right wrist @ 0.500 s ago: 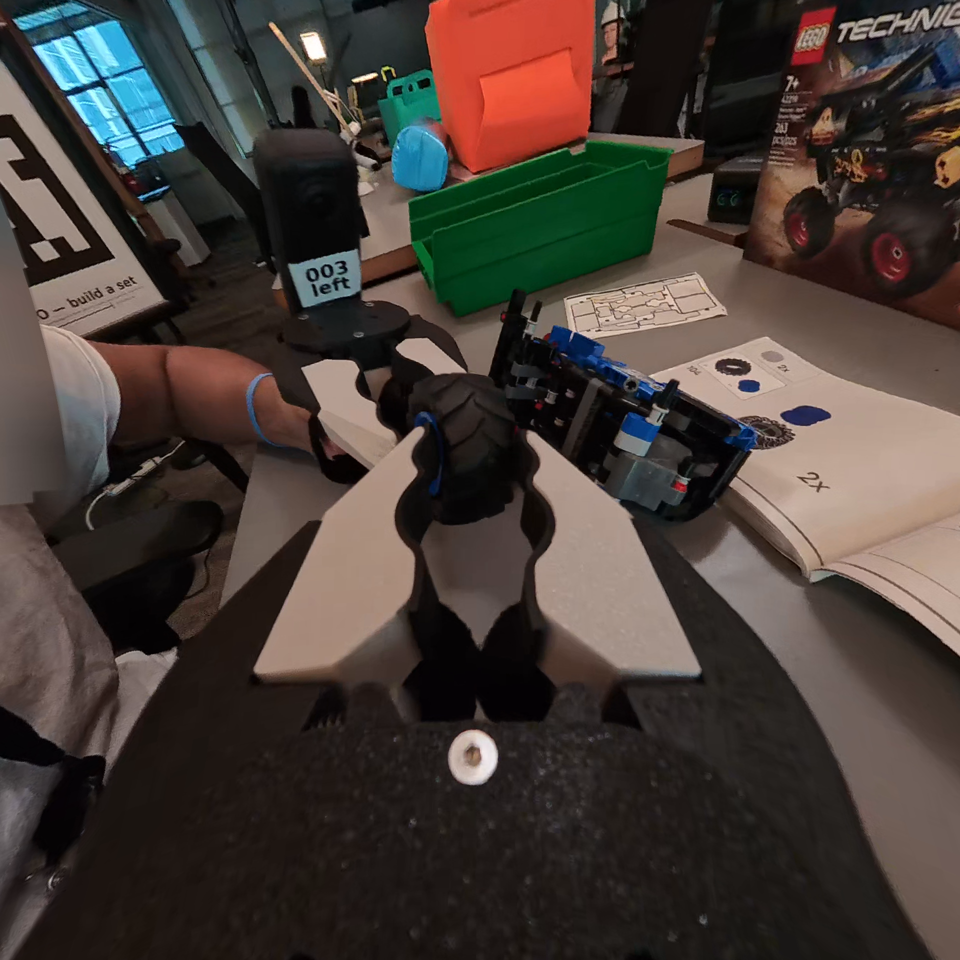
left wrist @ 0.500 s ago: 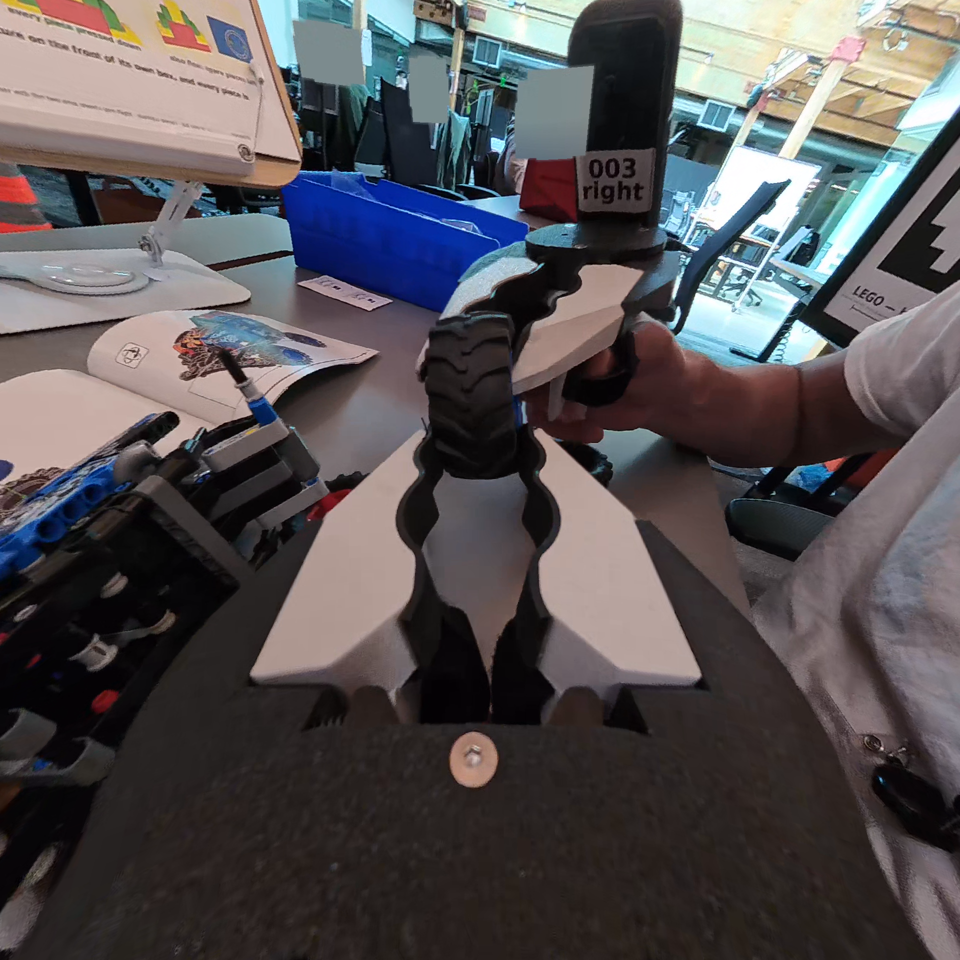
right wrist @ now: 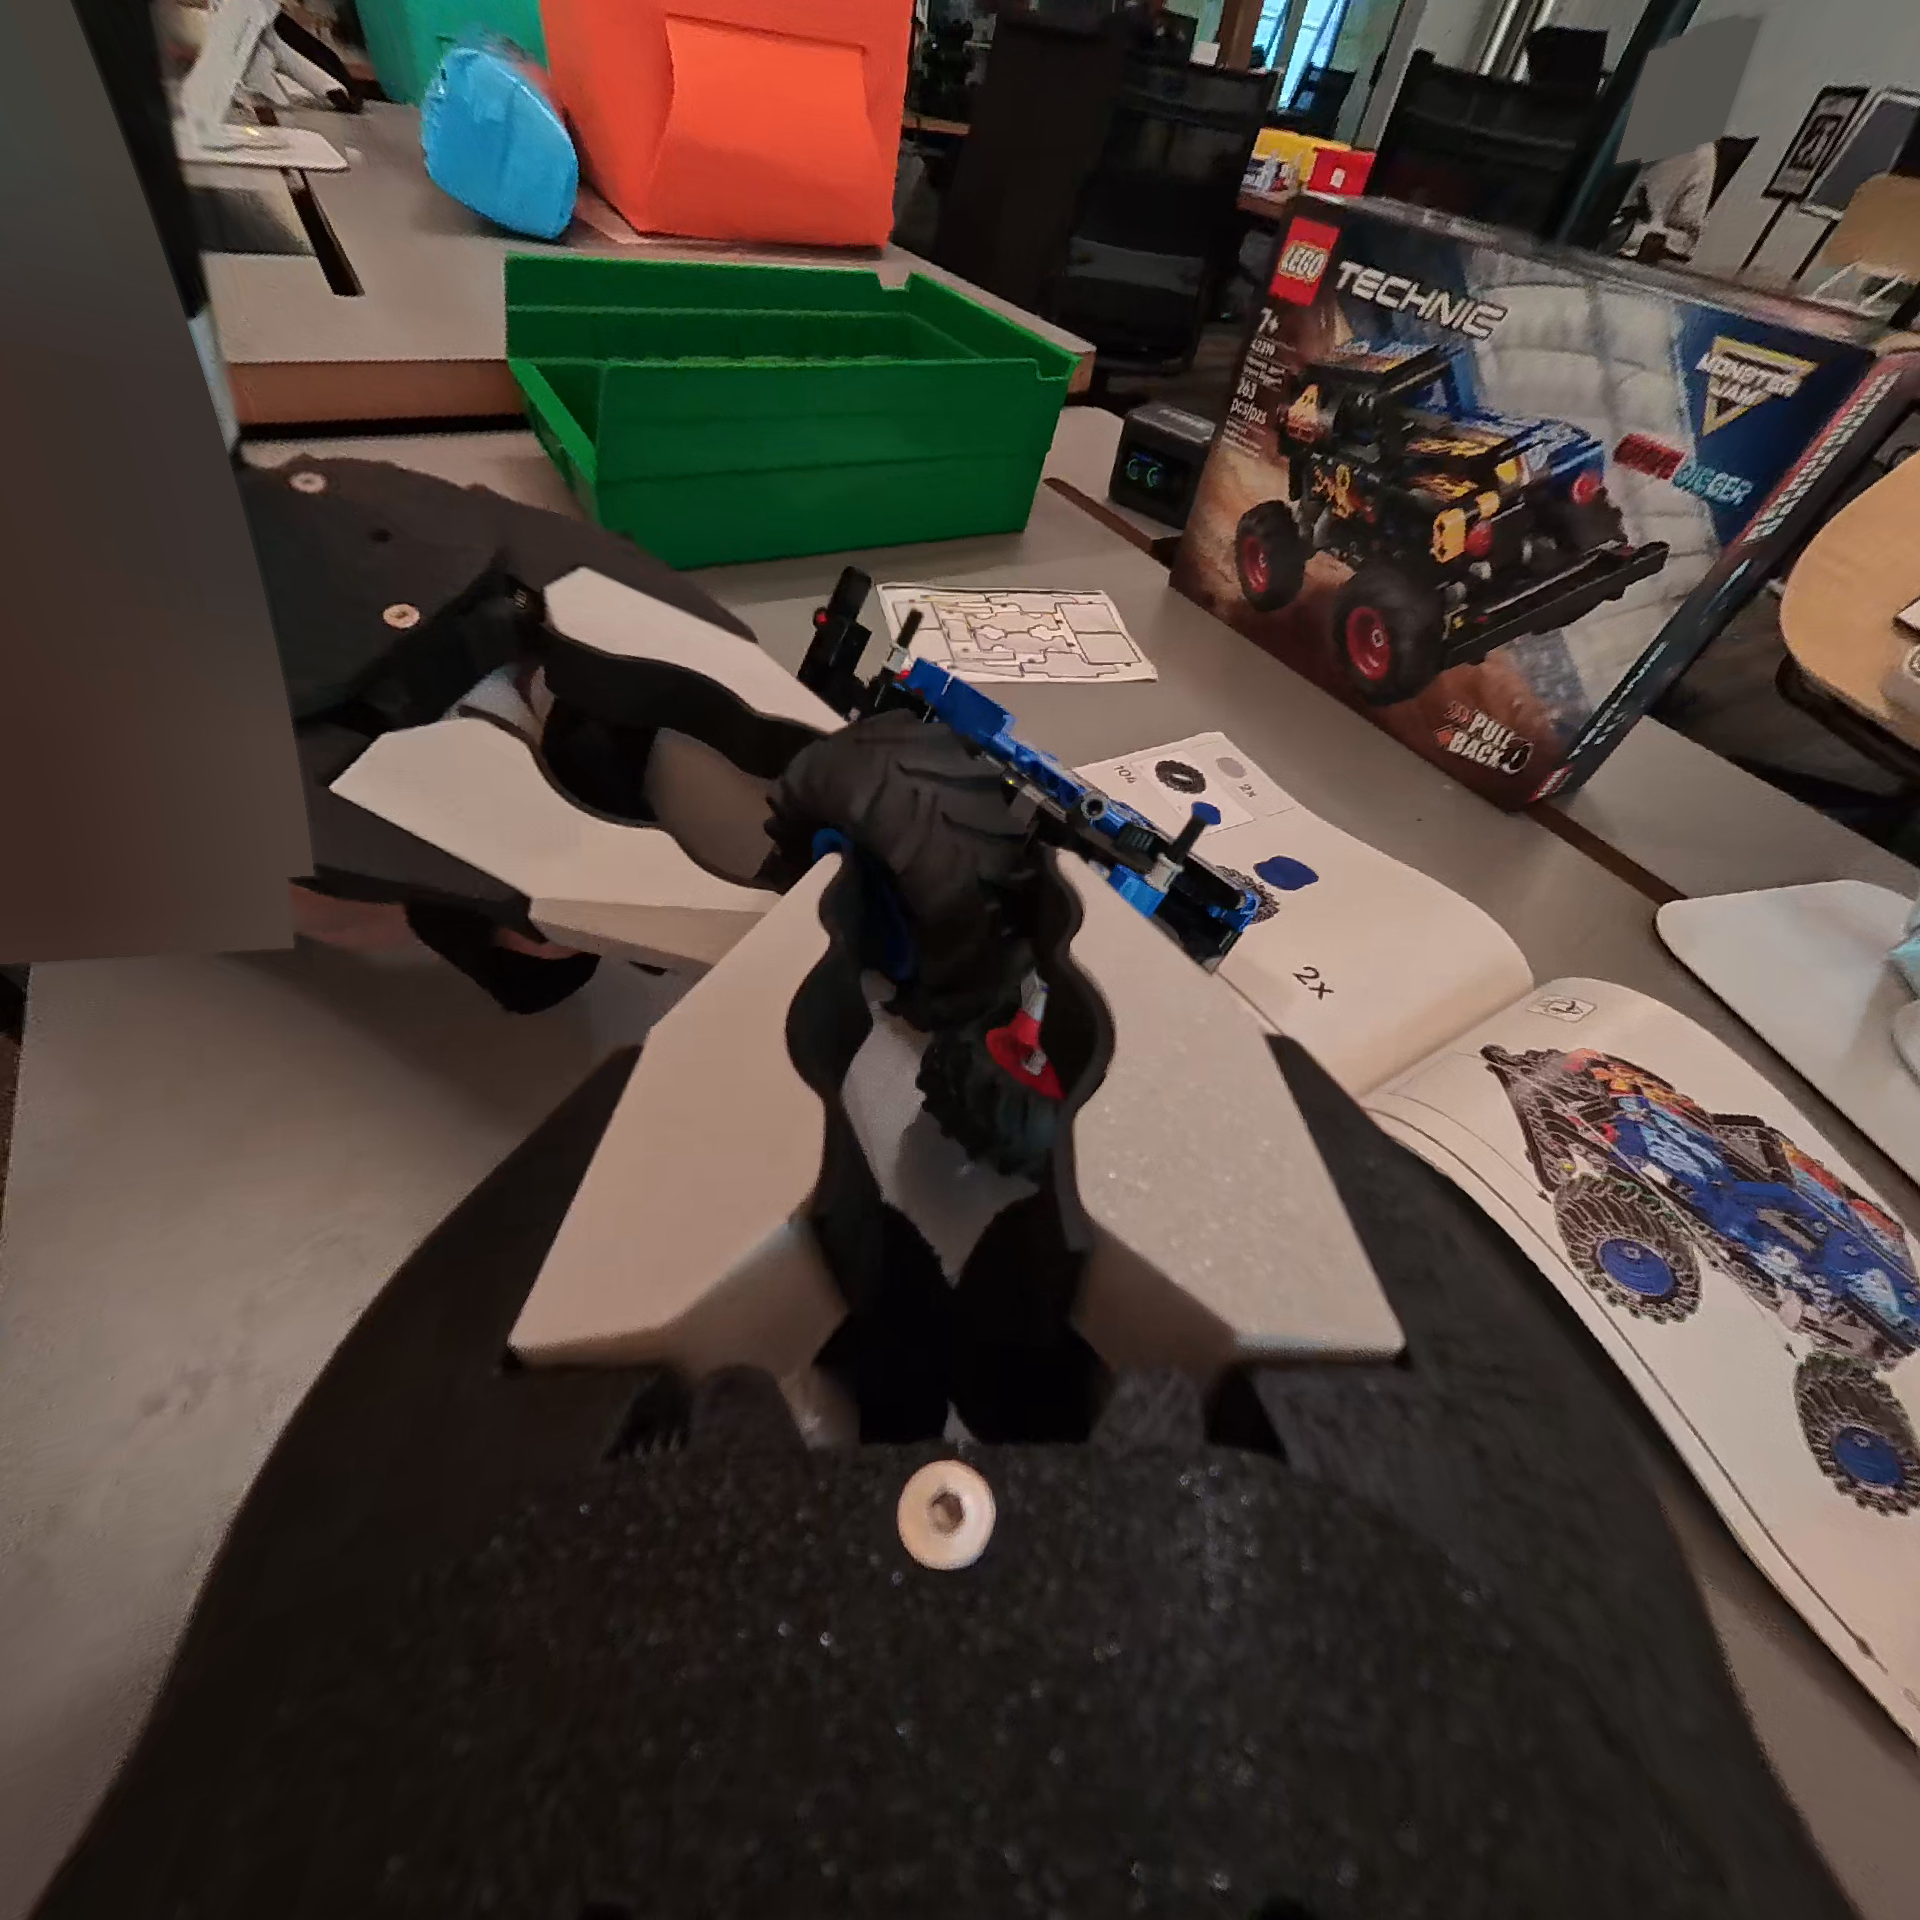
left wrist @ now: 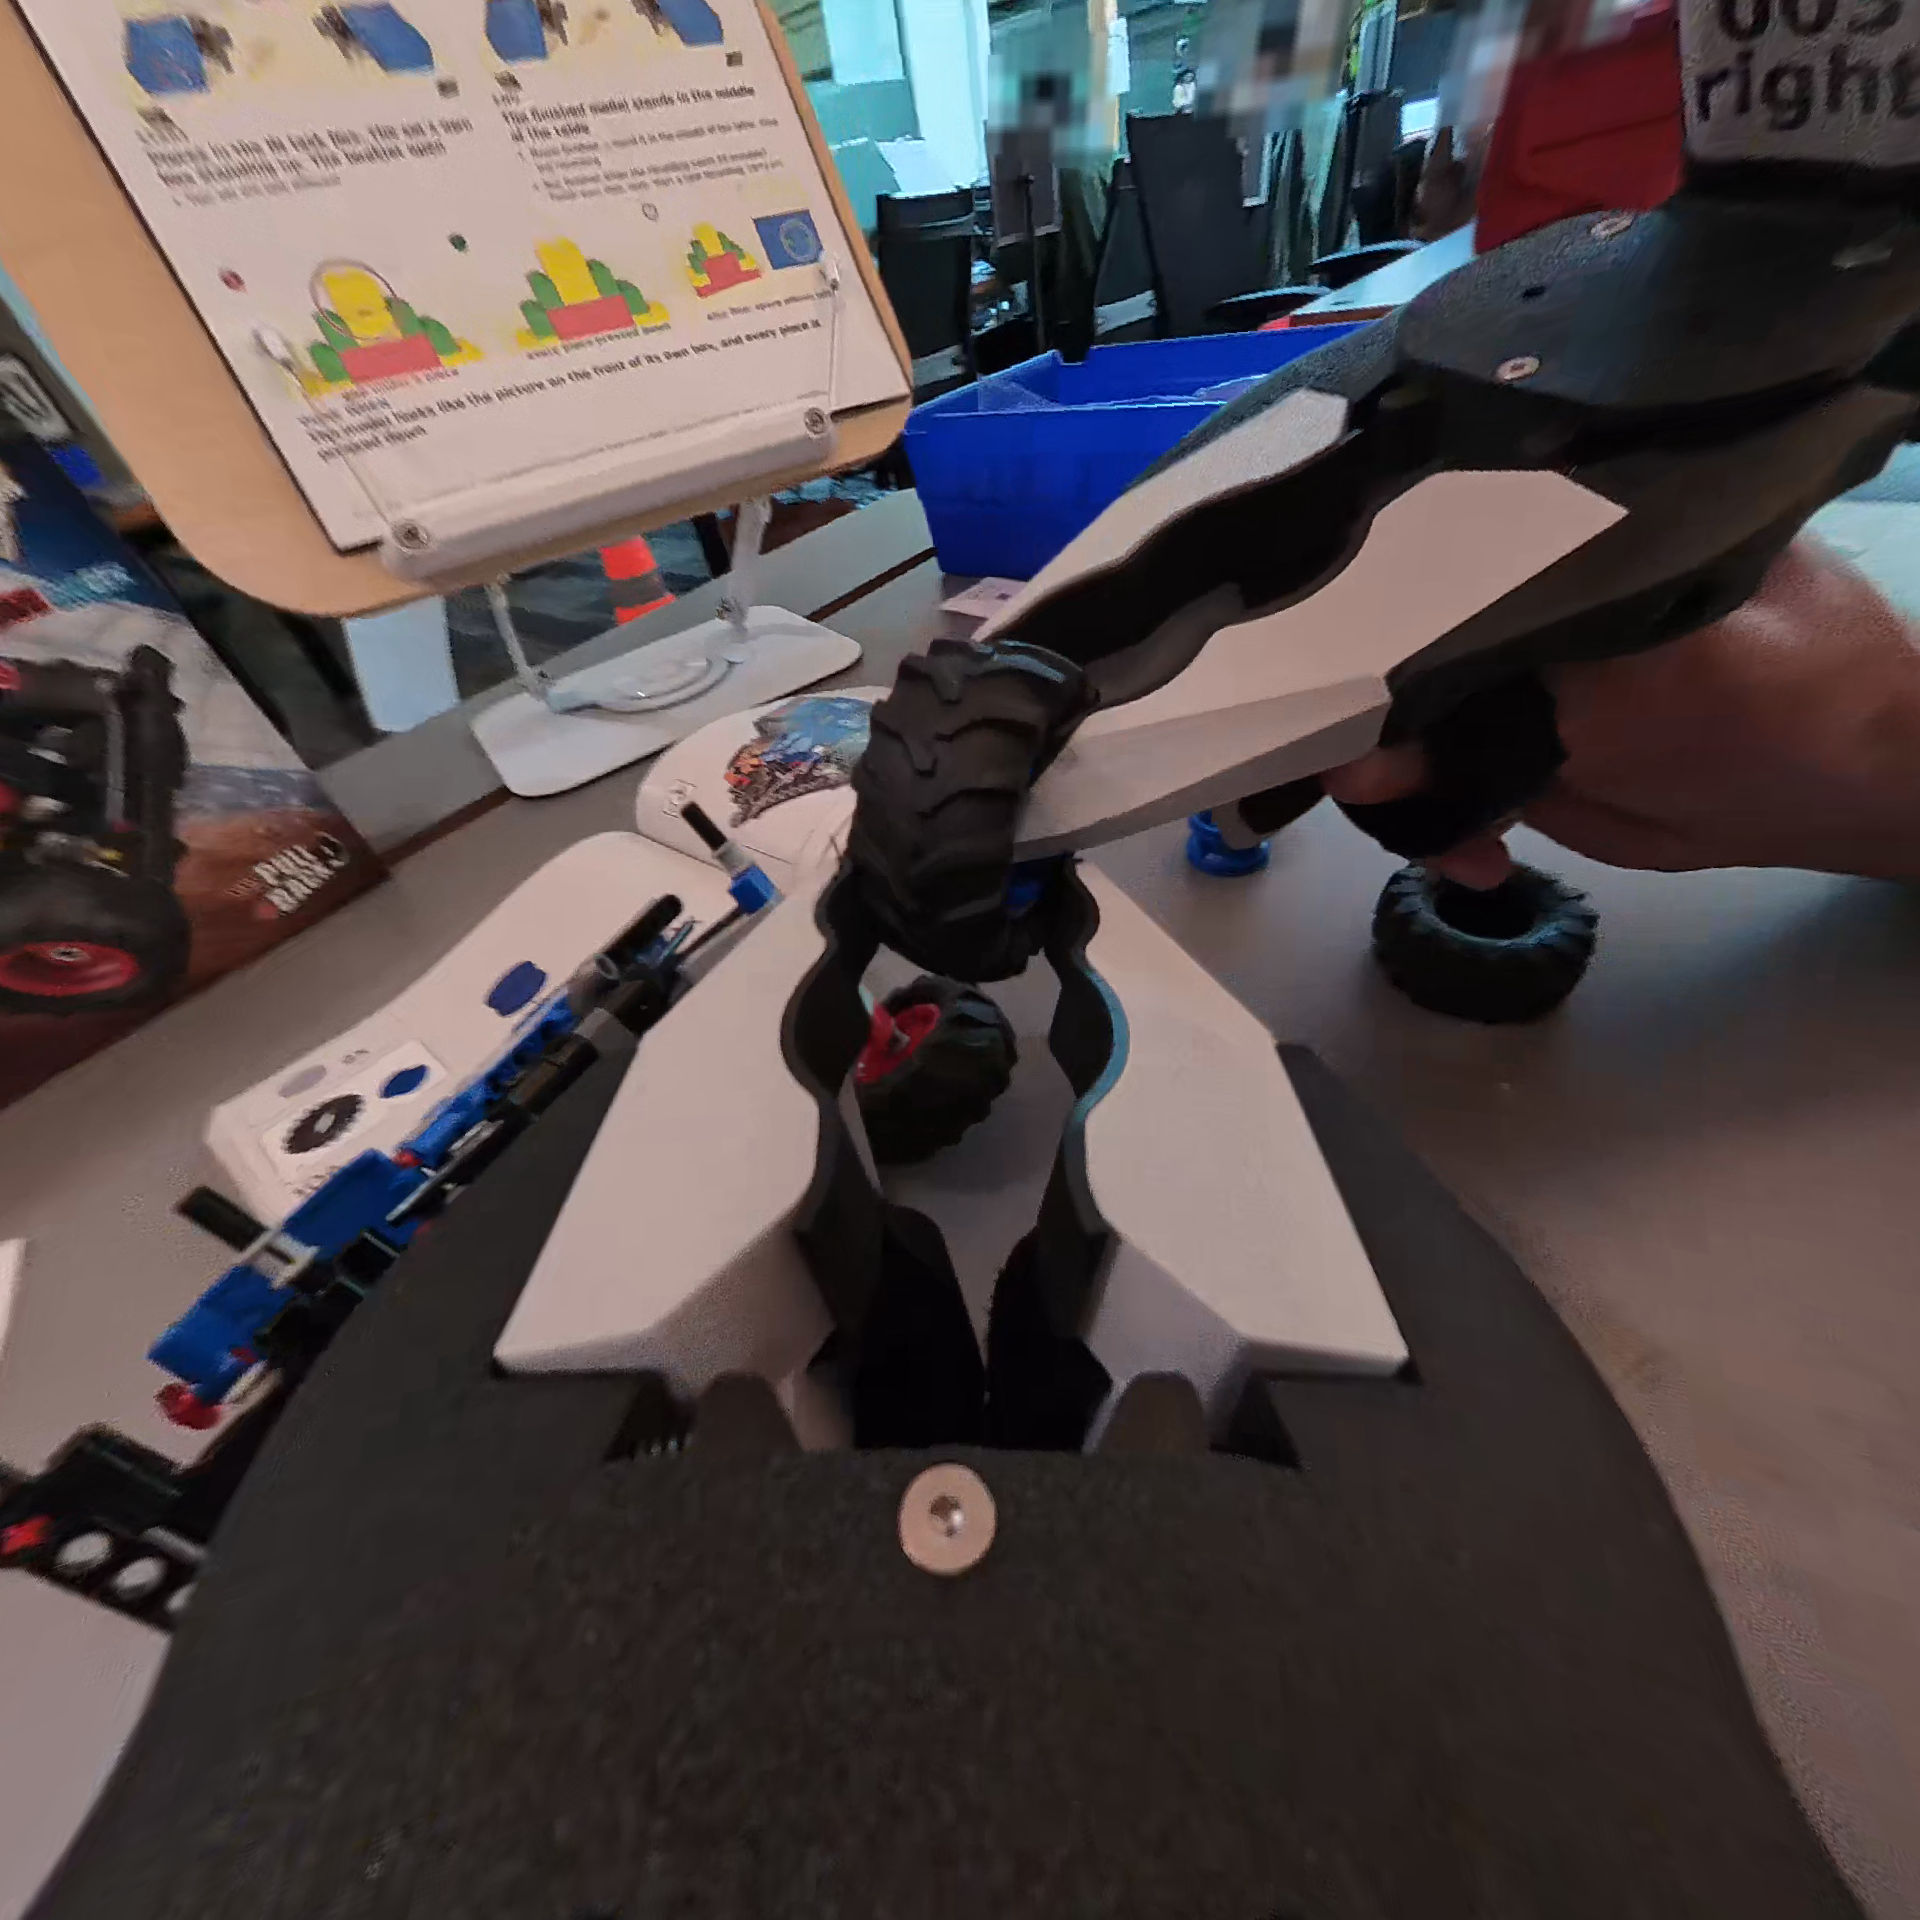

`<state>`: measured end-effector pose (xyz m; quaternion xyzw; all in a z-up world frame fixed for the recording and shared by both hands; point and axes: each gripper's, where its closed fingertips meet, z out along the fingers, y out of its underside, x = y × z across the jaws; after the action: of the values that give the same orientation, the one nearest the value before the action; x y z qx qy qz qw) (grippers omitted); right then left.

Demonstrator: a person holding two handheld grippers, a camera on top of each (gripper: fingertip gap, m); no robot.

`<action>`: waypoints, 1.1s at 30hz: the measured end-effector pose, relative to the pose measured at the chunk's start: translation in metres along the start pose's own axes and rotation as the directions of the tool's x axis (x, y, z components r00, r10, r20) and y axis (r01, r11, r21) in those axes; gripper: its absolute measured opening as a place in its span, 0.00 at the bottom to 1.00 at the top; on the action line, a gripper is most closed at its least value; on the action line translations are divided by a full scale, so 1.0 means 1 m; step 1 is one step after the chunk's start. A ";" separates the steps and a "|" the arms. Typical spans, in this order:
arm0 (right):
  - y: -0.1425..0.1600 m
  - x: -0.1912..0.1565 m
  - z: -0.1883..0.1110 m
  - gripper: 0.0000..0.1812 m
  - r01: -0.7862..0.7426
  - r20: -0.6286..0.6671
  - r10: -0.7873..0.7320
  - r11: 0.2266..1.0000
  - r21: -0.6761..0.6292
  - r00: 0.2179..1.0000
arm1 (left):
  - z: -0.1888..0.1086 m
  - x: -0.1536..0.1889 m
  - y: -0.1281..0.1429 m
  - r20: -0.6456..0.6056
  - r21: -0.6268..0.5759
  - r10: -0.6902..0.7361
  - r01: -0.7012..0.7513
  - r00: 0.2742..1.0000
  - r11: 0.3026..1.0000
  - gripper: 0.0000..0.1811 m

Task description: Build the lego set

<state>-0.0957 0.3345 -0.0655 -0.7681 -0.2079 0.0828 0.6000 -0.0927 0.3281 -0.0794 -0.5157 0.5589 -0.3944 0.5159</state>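
- Above the worktop [left wrist: 1558,1195], both grippers pinch one black tyre [left wrist: 961,800] with a blue rim inside: my left gripper [left wrist: 951,925] is clamped on its lower part, my right gripper [left wrist: 1049,727] on its upper edge.
- Uneven squeezing could pop the rim out crooked, or flick the tyre away.
- Below it lie a red-hubbed wheel [left wrist: 930,1060] and the blue chassis [right wrist: 1049,790]; a dropped tyre may knock them.
- A loose tyre [left wrist: 1481,940] nearby could roll off if nudged.
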 end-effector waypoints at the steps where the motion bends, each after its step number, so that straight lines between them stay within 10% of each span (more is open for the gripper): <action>1: -0.001 -0.001 0.000 0.17 -0.010 0.011 0.010 1.000 0.006 1.000 | -0.001 0.000 -0.001 0.009 0.005 0.019 -0.019 1.000 1.000 0.17; 6: 0.002 -0.027 -0.017 0.17 -0.386 0.363 0.410 0.912 -0.139 0.837 | -0.024 0.022 -0.013 -0.110 0.083 0.206 -0.197 0.972 0.977 0.22; 11: 0.014 -0.091 -0.046 0.16 -0.513 0.544 0.649 0.758 -0.404 0.531 | -0.052 0.068 0.005 -0.033 0.025 0.532 -0.532 0.846 0.846 0.55; 17: 0.010 -0.142 -0.070 0.16 -0.506 0.636 0.696 0.702 -0.502 0.334 | -0.073 0.096 0.012 0.139 0.034 0.647 -0.657 0.749 0.753 0.39; 25: 0.041 -0.154 -0.056 0.10 -0.428 0.570 0.645 0.764 -0.482 0.509 | -0.076 0.099 0.008 0.176 0.131 0.615 -0.637 0.769 0.760 0.38; 30: 0.040 -0.157 -0.059 0.09 -0.490 0.614 0.704 0.701 -0.518 0.359 | -0.073 0.102 0.009 0.180 0.151 0.668 -0.691 0.722 0.707 0.37; 33: 0.041 -0.154 -0.056 0.11 -0.504 0.618 0.677 0.726 -0.468 0.400 | -0.072 0.103 0.014 0.104 0.145 0.631 -0.640 0.769 0.755 0.36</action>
<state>-0.2039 0.2127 -0.1086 -0.7393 -0.1580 0.5805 0.3026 -0.1593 0.2225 -0.0992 -0.2584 0.6516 -0.2299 0.6751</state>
